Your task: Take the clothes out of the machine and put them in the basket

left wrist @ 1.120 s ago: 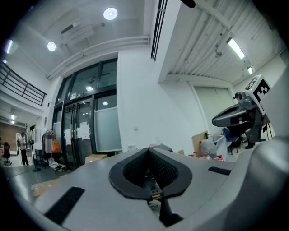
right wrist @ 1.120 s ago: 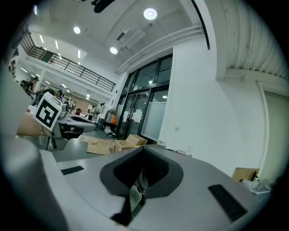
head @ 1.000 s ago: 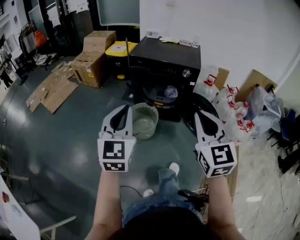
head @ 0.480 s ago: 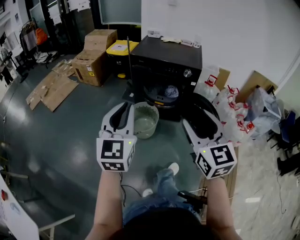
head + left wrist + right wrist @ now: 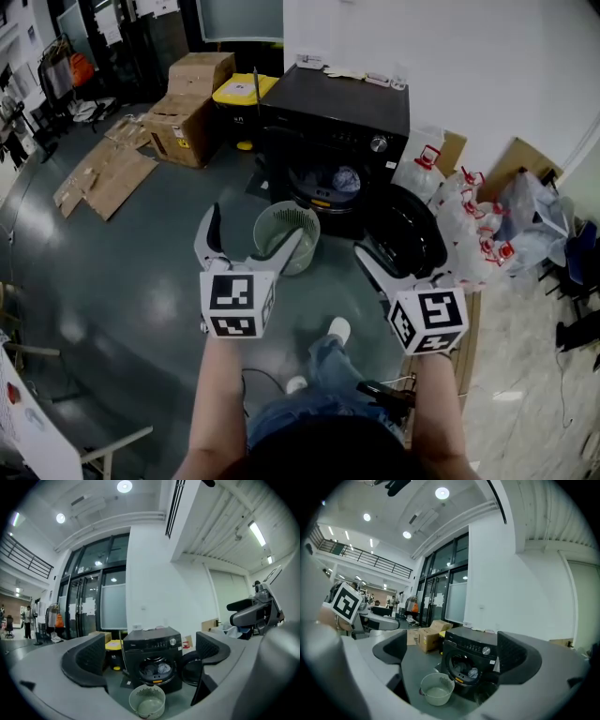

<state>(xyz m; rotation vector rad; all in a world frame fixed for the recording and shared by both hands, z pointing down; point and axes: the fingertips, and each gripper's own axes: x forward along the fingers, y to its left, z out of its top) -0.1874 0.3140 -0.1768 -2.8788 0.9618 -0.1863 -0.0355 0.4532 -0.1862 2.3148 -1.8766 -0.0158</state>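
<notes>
Left gripper (image 5: 255, 232): jaws just opened, now spread wide, nothing between them; faces the machine (image 5: 337, 103).
Right gripper (image 5: 405, 267): likewise just opened, spread wide, empty.
Clothes (image 5: 342, 178): heaped in the drum; door (image 5: 408, 234) hangs open.
Basket (image 5: 291, 208): looks empty; on the floor (image 5: 141, 272), just before the drum mouth.
Step, as judged: the reach-in. Enter with jaws wide, bite a thick fold rather than a loose hem, and draw it clear of the lip before releasing over the basket.
Floor: dark, glossy.
Room: boxes (image 5: 192, 103) and flattened cardboard (image 5: 103, 178) far left; bottles (image 5: 469, 225) by the white wall, right.
</notes>
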